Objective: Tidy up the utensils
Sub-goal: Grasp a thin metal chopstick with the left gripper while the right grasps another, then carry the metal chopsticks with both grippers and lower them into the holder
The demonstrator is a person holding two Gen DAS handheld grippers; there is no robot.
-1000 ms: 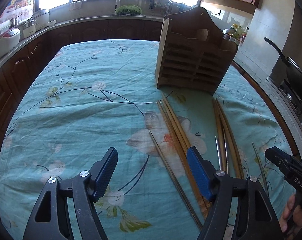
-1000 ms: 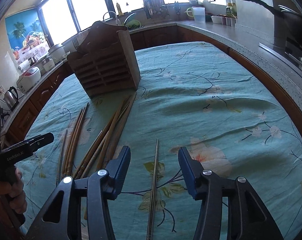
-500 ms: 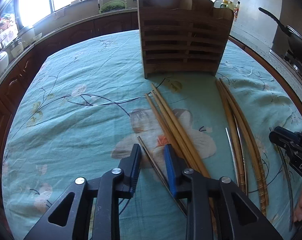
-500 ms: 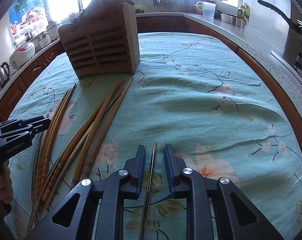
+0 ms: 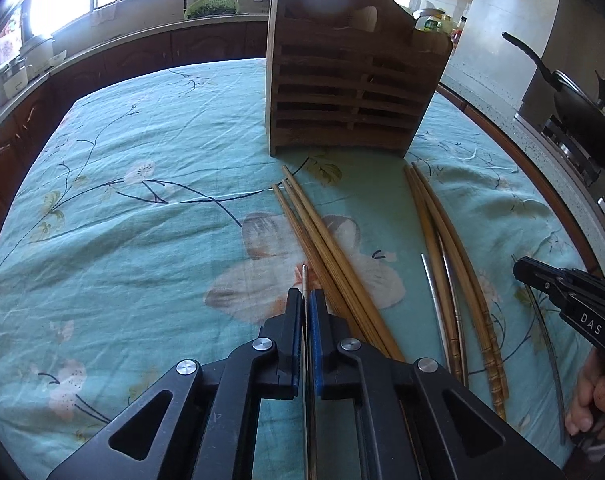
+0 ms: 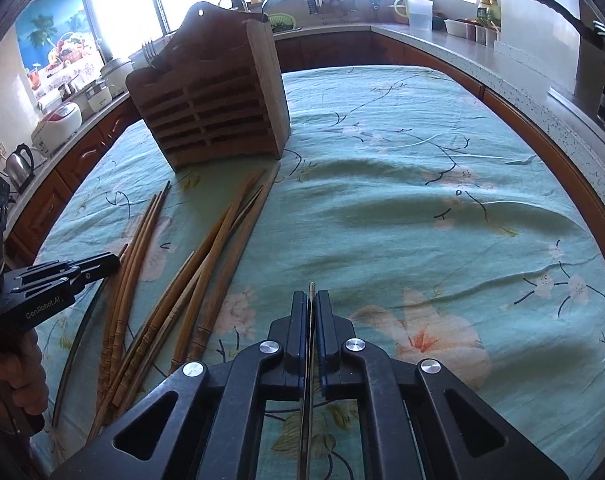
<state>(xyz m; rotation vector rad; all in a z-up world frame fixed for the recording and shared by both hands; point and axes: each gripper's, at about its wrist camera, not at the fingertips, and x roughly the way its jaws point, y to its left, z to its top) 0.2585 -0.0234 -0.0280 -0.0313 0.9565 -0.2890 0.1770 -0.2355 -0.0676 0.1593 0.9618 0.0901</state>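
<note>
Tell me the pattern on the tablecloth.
The tablecloth is teal with pale flowers and dark thin branches, clearest in the right wrist view.

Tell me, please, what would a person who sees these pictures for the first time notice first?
First, each gripper is shut on a thin metal chopstick: the left gripper and the right gripper, both low at the centre of their views. Behind stands the slatted wooden utensil holder on the teal flowered tablecloth, with loose wooden chopsticks lying before it.

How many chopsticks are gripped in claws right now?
2: a metal chopstick in the left claw, and a second chopstick in the right claw. No held one seems hidden.
</note>
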